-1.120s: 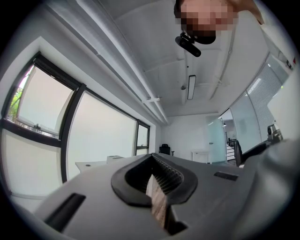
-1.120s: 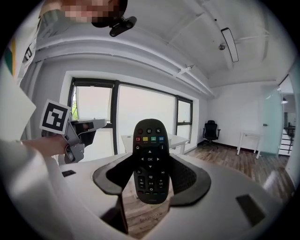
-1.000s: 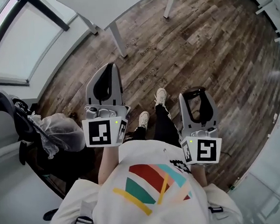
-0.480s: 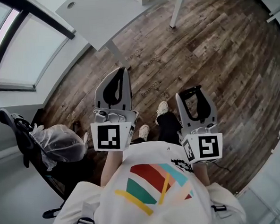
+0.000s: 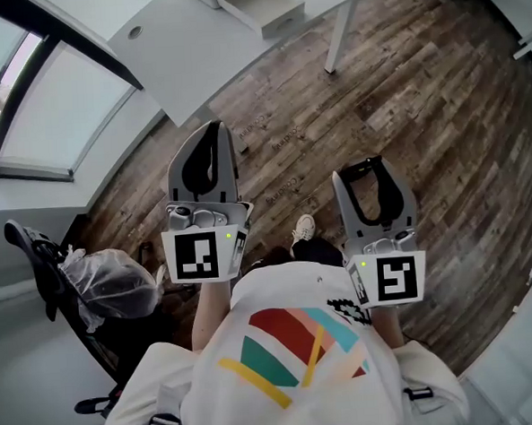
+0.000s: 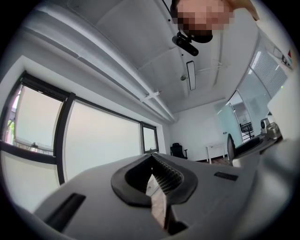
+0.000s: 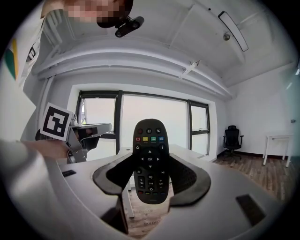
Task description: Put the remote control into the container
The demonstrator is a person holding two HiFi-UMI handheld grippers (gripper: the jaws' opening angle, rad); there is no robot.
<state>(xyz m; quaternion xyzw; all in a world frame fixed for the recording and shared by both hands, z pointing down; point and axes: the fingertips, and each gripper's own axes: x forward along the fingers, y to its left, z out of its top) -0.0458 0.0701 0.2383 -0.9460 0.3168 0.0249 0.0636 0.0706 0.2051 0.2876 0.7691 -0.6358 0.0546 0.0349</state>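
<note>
A black remote control (image 7: 149, 161) stands upright between the jaws of my right gripper (image 7: 150, 161), buttons facing the camera, and the pads are shut on its sides. In the head view the right gripper (image 5: 367, 167) is held level over the wooden floor, in front of my body. My left gripper (image 5: 209, 130) is beside it to the left; in its own view the left gripper (image 6: 152, 158) has its tips together with nothing in them. A white open box (image 5: 258, 5) sits on the white desk (image 5: 161, 47) ahead.
The desk stands on white legs (image 5: 338, 39) over dark wooden floor (image 5: 439, 107). A black office chair covered in clear plastic (image 5: 108, 281) is at the left by the window (image 5: 35, 104). One shoe (image 5: 303, 227) shows below the grippers. Another black chair (image 7: 233, 138) stands far off.
Both grippers have been carried forward across the floor towards the white desk, and the box on it has come into view at the top. The hold on the remote is unchanged.
</note>
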